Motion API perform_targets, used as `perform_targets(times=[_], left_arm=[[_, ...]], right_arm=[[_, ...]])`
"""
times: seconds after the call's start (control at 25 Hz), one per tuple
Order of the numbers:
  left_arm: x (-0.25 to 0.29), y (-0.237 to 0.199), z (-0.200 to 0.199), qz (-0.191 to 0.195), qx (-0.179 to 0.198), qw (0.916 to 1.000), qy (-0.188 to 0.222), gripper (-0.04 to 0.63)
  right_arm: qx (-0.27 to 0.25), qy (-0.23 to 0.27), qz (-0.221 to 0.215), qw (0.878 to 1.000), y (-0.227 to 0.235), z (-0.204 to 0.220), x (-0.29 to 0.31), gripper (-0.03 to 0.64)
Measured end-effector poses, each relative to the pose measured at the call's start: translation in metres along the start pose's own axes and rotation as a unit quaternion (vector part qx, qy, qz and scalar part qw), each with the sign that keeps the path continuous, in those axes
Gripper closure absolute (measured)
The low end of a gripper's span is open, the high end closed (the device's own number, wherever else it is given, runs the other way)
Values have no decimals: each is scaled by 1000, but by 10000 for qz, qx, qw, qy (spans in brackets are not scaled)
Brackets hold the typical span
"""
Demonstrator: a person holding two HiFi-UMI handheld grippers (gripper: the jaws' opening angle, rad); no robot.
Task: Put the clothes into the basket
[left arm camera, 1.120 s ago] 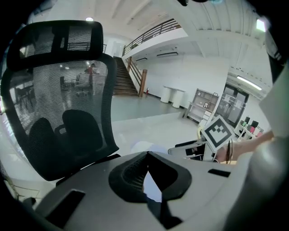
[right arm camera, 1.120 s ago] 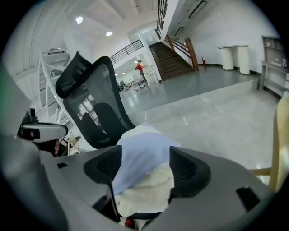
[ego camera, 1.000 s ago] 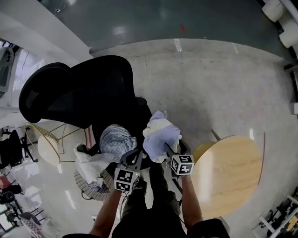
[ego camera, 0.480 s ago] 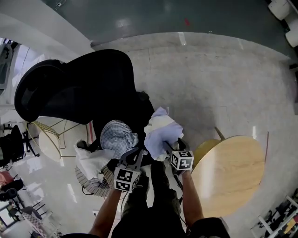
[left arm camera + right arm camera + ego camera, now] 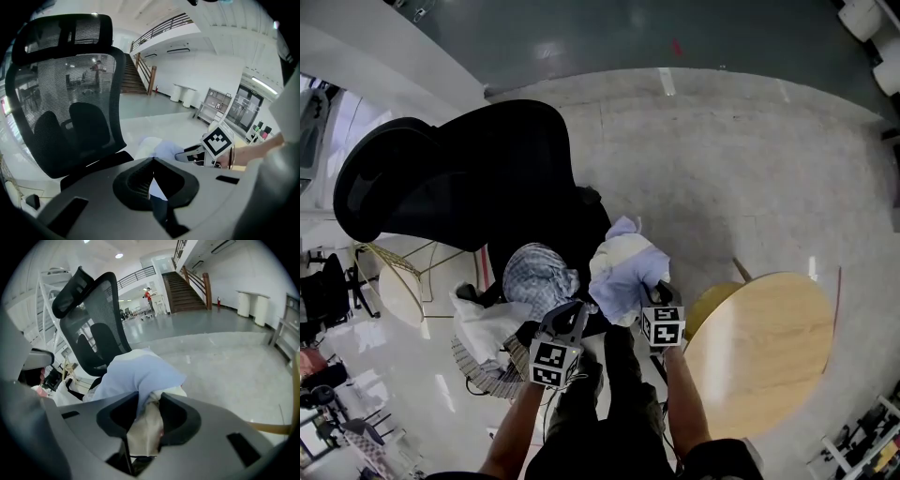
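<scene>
Grey floor (image 5: 722, 169), chair (image 5: 487, 178). Right tongs (image 5: 150, 398) have just been closing and pinch cloth (image 5: 140, 371); left tongs (image 5: 153, 161) pressed together. Bundle could slip before basket (image 5: 469, 364) if grip is shallow.

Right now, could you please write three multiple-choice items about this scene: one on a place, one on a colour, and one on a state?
1. Where does the blue-and-white checked cloth lie? A on the black mesh office chair; B on a shelf; C on a wall hook.
2. What colour is the crumpled garment at the right claw? A red; B pale blue and cream; C dark green.
3. How is the right claw? A open and empty; B out of sight; C shut on the garment.
Key: 1 A: it rests on the seat. 2 B: the right gripper view shows both colours. 3 C: its jaws, just closing, pinch the cream fold.
</scene>
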State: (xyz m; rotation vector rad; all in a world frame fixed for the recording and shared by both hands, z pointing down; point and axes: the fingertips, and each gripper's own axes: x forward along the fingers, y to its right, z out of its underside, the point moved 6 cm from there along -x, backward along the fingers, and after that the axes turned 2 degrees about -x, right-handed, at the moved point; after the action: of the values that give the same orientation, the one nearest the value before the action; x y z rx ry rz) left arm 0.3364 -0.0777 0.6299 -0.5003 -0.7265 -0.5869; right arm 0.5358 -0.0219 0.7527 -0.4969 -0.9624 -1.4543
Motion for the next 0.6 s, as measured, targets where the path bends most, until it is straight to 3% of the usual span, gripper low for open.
perform_targets(times=[0.08, 0.12, 0.6], left_arm=[[-2, 1, 0, 6, 1, 10000, 28, 589], [-4, 0, 1, 8, 4, 10000, 41, 588], [-42, -6, 13, -128, -55, 9993, 359, 589]], right_arm=[[-168, 49, -6, 9998, -3, -3, -1, 519], [-215, 71, -10, 9997, -5, -3, -1, 527], [-148, 552, -292, 9979, -28, -23, -28, 535]])
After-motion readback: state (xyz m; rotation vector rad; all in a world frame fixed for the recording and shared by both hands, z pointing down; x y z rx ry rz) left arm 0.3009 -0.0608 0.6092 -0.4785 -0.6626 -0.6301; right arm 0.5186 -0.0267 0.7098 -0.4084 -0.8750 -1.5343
